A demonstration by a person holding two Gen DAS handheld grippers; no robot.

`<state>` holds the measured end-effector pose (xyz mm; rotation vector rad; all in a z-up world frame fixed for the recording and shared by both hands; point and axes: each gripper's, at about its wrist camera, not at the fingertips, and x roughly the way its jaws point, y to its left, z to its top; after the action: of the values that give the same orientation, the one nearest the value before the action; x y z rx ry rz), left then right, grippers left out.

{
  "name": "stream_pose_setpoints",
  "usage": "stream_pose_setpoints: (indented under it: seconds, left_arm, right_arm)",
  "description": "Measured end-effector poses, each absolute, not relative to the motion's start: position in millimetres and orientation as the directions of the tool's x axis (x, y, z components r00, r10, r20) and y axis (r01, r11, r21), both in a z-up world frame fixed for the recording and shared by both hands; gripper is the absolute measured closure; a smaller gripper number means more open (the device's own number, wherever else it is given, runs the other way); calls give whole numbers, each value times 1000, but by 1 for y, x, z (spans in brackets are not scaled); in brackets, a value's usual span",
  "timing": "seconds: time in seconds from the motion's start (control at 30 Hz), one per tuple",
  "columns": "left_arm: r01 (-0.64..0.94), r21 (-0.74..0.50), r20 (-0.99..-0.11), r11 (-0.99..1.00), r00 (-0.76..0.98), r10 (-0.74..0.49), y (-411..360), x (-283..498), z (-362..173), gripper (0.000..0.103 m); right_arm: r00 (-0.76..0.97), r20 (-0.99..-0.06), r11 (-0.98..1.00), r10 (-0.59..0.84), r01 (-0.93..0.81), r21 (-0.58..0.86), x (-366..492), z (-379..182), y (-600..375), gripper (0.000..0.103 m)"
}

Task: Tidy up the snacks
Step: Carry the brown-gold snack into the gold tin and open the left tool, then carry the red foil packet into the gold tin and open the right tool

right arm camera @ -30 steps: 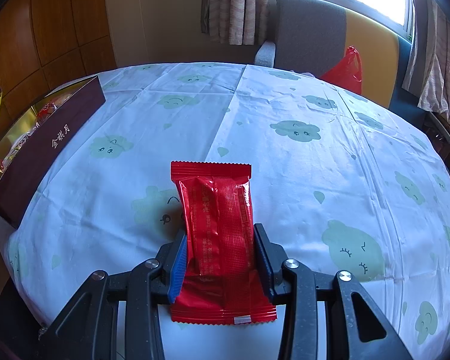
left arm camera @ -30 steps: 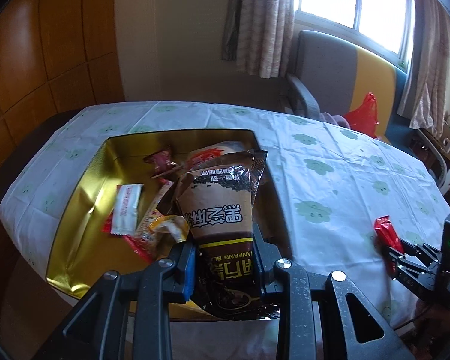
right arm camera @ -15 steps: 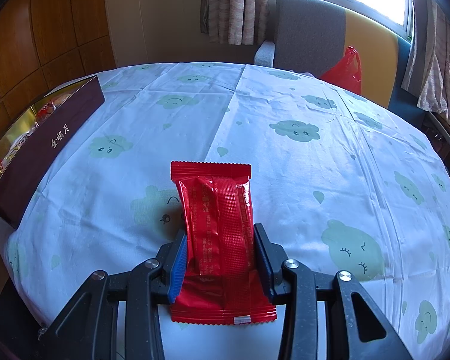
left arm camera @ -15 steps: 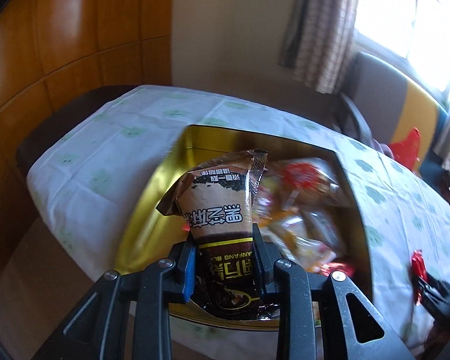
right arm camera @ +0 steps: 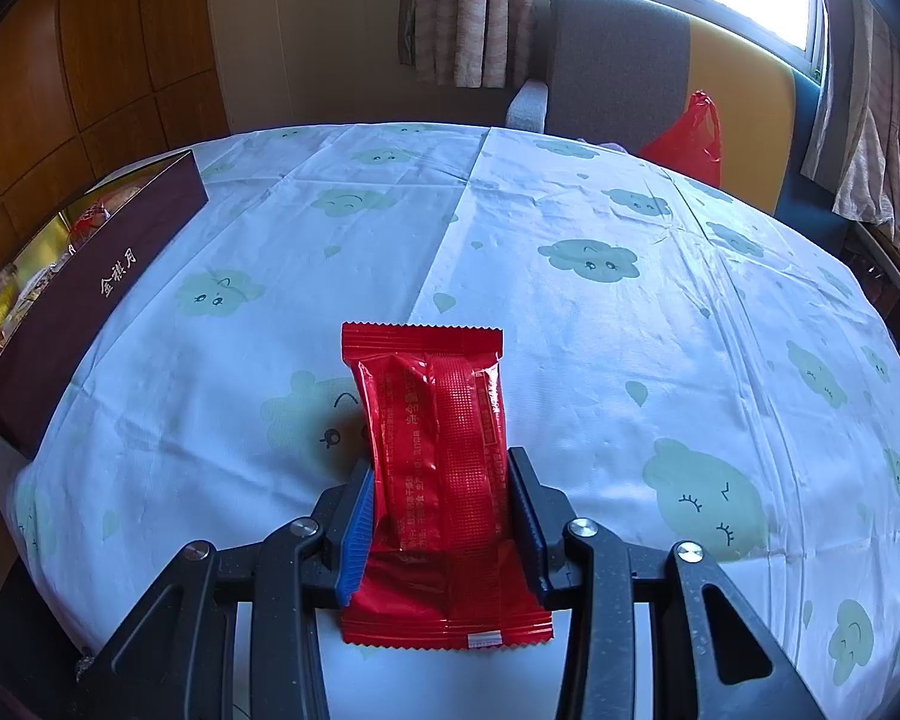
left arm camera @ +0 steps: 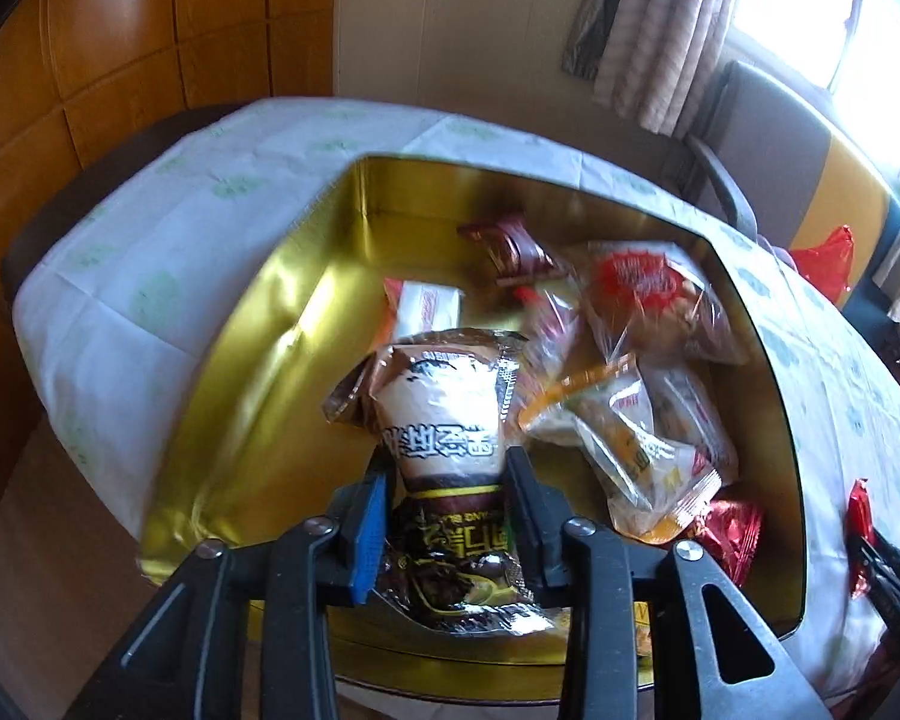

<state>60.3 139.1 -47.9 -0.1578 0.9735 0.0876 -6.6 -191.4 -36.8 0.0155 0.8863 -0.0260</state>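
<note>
Gripping a brown-and-cream snack packet [left arm camera: 444,438] around its middle, the left gripper [left arm camera: 447,516] holds it upright over the near edge of the gold-lined box [left arm camera: 258,324], jaws pressed against both sides of the wrapper. Inside the box, toward its right wall, lie a heap of clear-wrapped snacks [left arm camera: 630,420], a clear bag with a red label [left arm camera: 642,282], a dark red wrapper [left arm camera: 510,243] near the far wall, a white packet [left arm camera: 429,306] just behind the held one, and a red foil piece [left arm camera: 732,534] at the near right corner. The view is blurred, so finer print cannot be read.

The right gripper [right arm camera: 444,516] is clamped on a red snack packet [right arm camera: 435,456], its blue-padded jaws squeezing the sides; the packet points away over the near part of the round table's cloud-print tablecloth [right arm camera: 600,210]. Whether the packet touches the cloth cannot be told. From this side the box shows its maroon outer wall with gold characters, at the table's left edge. Beyond the far edge stand a grey-and-yellow armchair [right arm camera: 630,66] with a red plastic bag [right arm camera: 690,138] on it, and curtains [right arm camera: 468,12] by the window.
</note>
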Motion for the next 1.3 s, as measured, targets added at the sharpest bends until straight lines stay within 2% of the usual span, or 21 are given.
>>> stream_pose_setpoints:
  seconds: [0.13, 0.27, 0.63, 1.1, 1.3]
  left_arm:
    - [-172, -96, -821, 980, 571, 20, 141, 55, -46, 61]
    - [-204, -103, -789, 973, 613, 45, 145, 44, -34, 51]
    - [-193, -44, -769, 980, 633, 90, 122, 36, -21, 51]
    - [-131, -18, -762, 991, 644, 71, 93, 20, -19, 49]
    - [-127, -4, -750, 992, 656, 81, 90, 17, -17, 43]
  right_arm:
    - [632, -775, 1000, -17, 30, 3, -7, -37, -191, 62]
    - [632, -774, 999, -17, 32, 4, -7, -37, -192, 62]
    - [633, -774, 999, -22, 35, 0, -7, -37, -191, 62]
    - [630, -776, 999, -29, 38, -7, -7, -37, -190, 62]
    - [623, -781, 999, -37, 41, -14, -6, -37, -189, 62]
